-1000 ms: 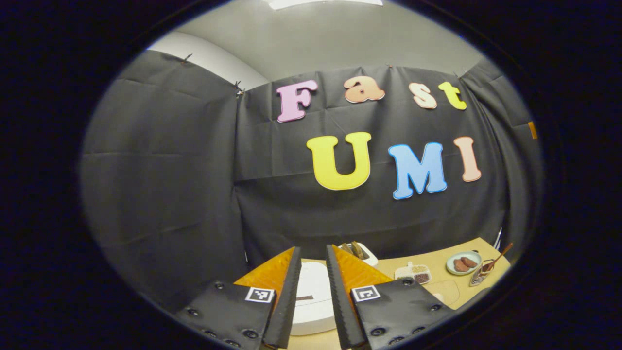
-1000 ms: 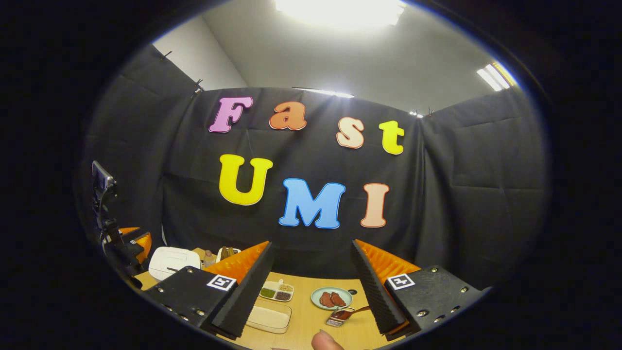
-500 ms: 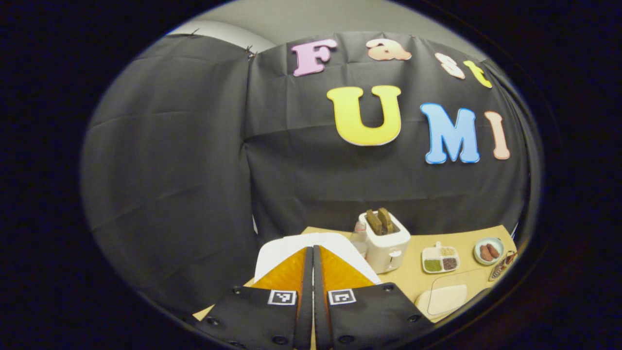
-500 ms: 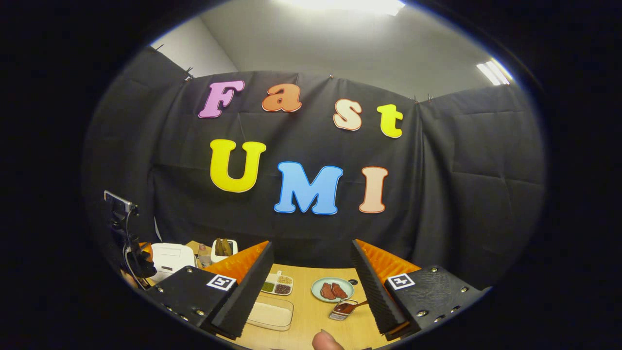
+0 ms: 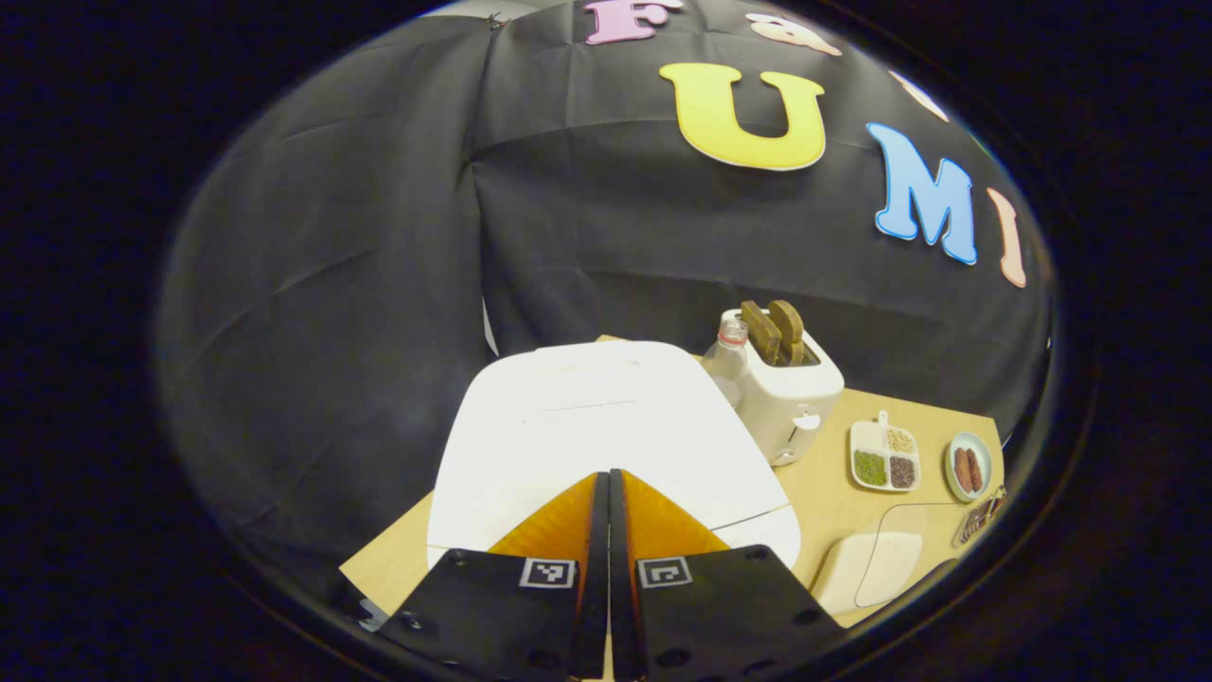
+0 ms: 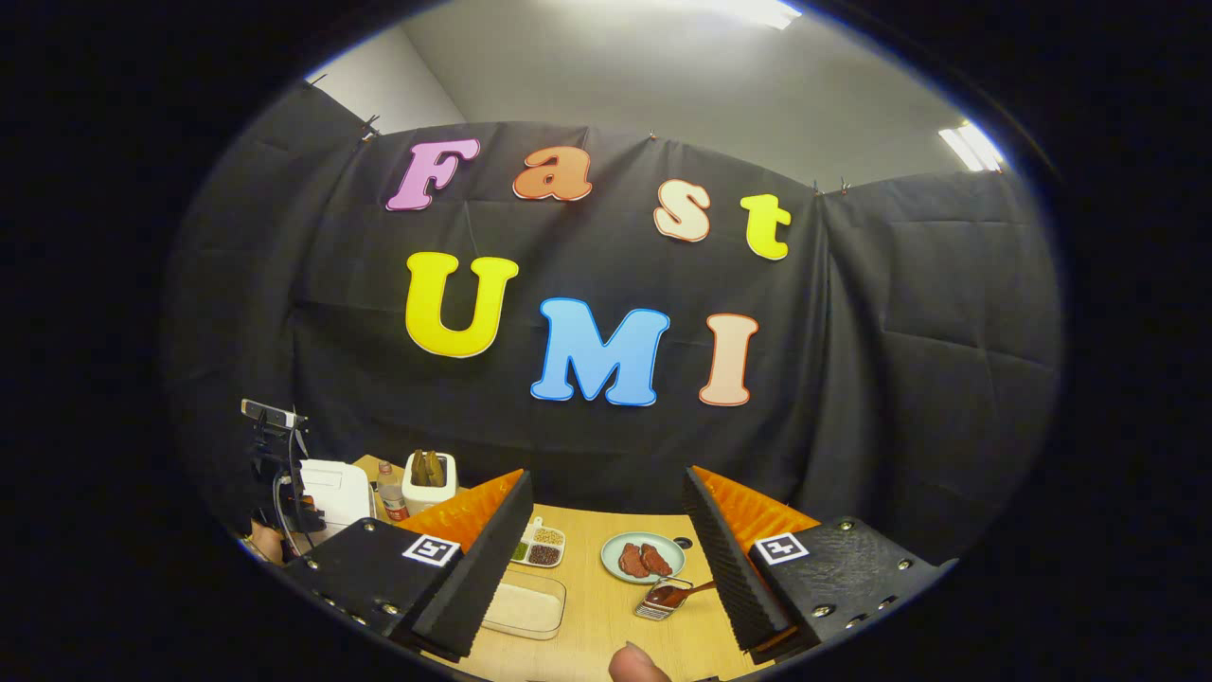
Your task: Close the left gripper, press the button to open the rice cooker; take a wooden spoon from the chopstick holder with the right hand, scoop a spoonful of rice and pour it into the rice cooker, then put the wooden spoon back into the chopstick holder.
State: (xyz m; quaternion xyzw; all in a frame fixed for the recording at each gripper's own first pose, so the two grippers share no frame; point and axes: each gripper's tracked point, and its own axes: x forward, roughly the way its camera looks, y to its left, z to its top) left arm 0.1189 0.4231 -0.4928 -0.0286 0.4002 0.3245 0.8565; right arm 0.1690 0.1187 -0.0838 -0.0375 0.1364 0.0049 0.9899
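On the counter [image 5: 824,445] stand one white rice cooker [image 5: 597,436], one toaster [image 5: 791,388] holding two slices of toast [image 5: 775,330], one small bottle [image 5: 727,355], one three-part dish [image 5: 883,457], one plate [image 6: 644,557] with two meat pieces, one clear box [image 6: 524,603], one holder [image 6: 663,599] with one spoon [image 6: 689,591].

Black cloth [image 6: 900,379] hangs as the booth's wall on three sides, creased and clipped along its upper edge. Above it, in the right gripper view, a plain pale ceiling [image 6: 663,95] carries a bright light panel [image 6: 748,11] at the top and a second strip light [image 6: 968,147] toward the right. A white room wall [image 6: 398,80] shows behind the cloth's upper left corner. Below stands a light wooden table [image 6: 606,606].
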